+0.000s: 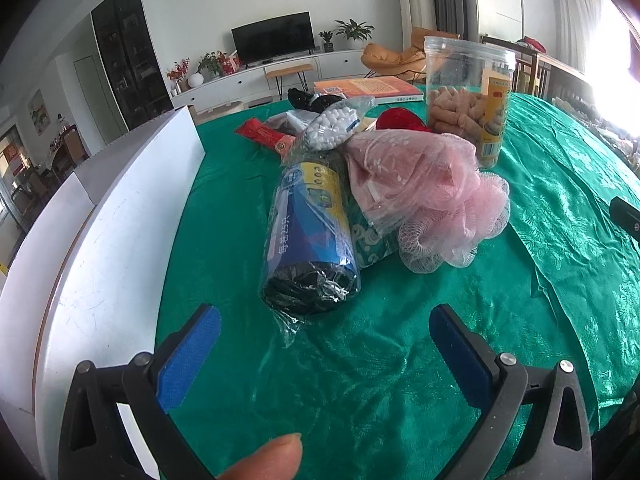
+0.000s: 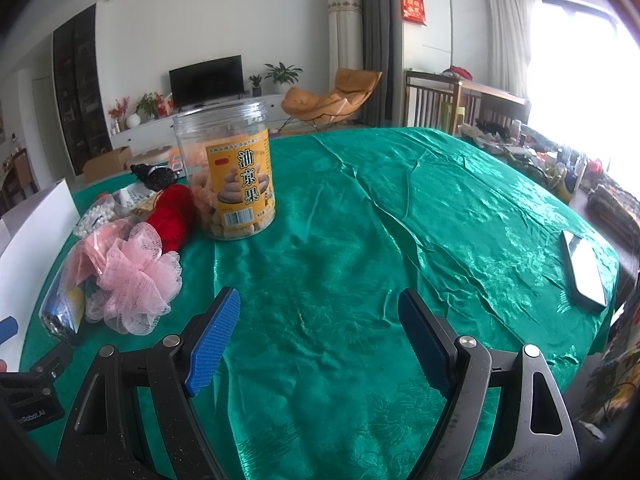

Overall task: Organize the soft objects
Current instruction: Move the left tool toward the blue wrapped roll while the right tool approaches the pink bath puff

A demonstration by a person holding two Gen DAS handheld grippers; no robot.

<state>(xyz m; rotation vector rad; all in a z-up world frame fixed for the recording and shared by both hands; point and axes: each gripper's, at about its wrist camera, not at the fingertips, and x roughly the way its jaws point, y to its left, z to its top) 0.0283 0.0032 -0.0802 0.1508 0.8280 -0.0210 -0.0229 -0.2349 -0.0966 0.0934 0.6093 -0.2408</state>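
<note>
My left tongs (image 1: pixel 324 344) spread, empty, over bag roll (image 1: pixel 308 236) beside white box (image 1: pixel 120 220) at table's left edge. Right tongs (image 2: pixel 320 340) spread, empty. Risk: slick wrapper slips; pink sponge (image 1: pixel 452 208) touching roll drags along.

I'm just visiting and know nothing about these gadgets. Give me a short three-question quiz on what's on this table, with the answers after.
1. True or false: the left gripper has its jaws closed on the roll of bin bags.
2. Which thing stands upright beside the pink mesh sponge? A) a glass vase B) a clear snack jar C) a kettle
3. Fill in: the table is covered by a ____ cloth.

Key
1. False. Both the left and the right gripper are open and empty; the roll lies just ahead of the left one.
2. B, the clear snack jar.
3. Green: the green cloth.
</note>
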